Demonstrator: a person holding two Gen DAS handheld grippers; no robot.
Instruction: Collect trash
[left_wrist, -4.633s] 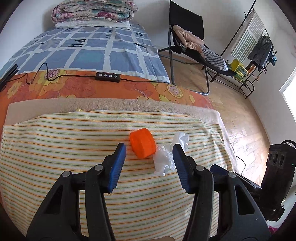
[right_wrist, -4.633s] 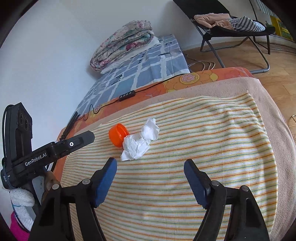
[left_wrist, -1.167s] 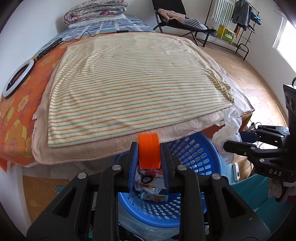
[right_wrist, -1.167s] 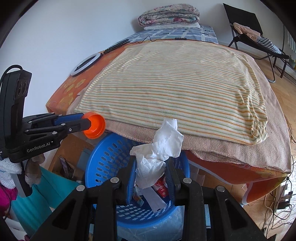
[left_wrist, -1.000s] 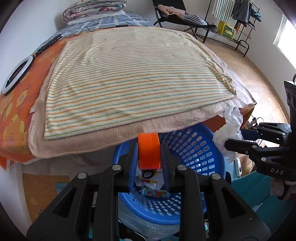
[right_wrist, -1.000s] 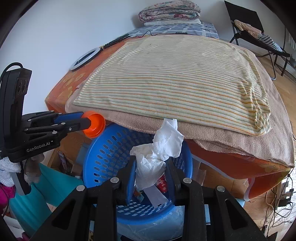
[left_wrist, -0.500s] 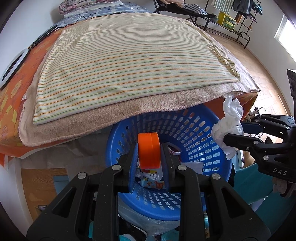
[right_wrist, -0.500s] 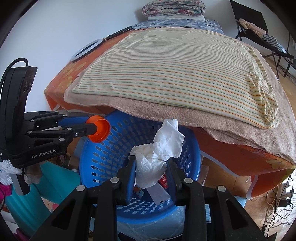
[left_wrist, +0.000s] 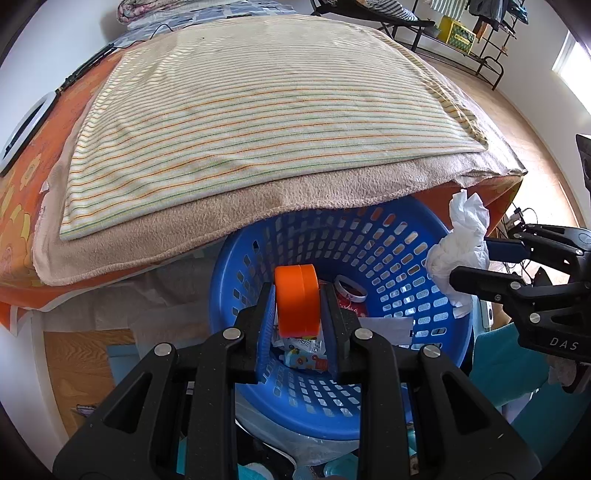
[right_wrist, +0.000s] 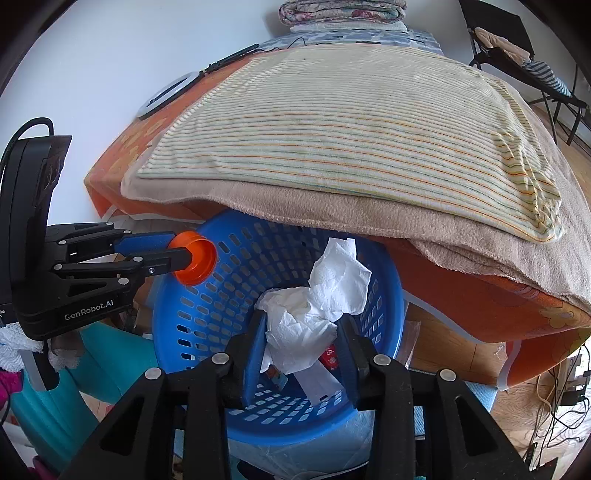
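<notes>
**poster1:** Left tongs (left_wrist: 297, 314) are clamped on the orange cap (left_wrist: 297, 301), standing on its edge between the blue pads, right over the blue basket (left_wrist: 388, 236). From the other camera you see the same cap (right_wrist: 195, 257) hanging just above the basket's left rim.

**poster2:** And the right tongs (right_wrist: 300, 343)?

**poster1:** Those have the crumpled white tissue (right_wrist: 314, 314) between them, but the jaws are opening. The wad sits against the left pad, and on the right I can't tell if it's touching. It's over the middle of the basket (right_wrist: 207, 314), top flap poking up past the fingertips.

**poster2:** What's in the basket already?

**poster1:** Some wrappers (left_wrist: 304, 350), a slip of white paper (left_wrist: 386, 326) and a white ring-shaped thing (left_wrist: 351, 290) at the bottom. Basket sits on the floor, half tucked under the bed's edge, where a beige blanket (left_wrist: 207, 229) hangs over it with a striped blanket (left_wrist: 258, 110) on top. Orange flowery sheet (left_wrist: 18, 206) underneath.
</notes>
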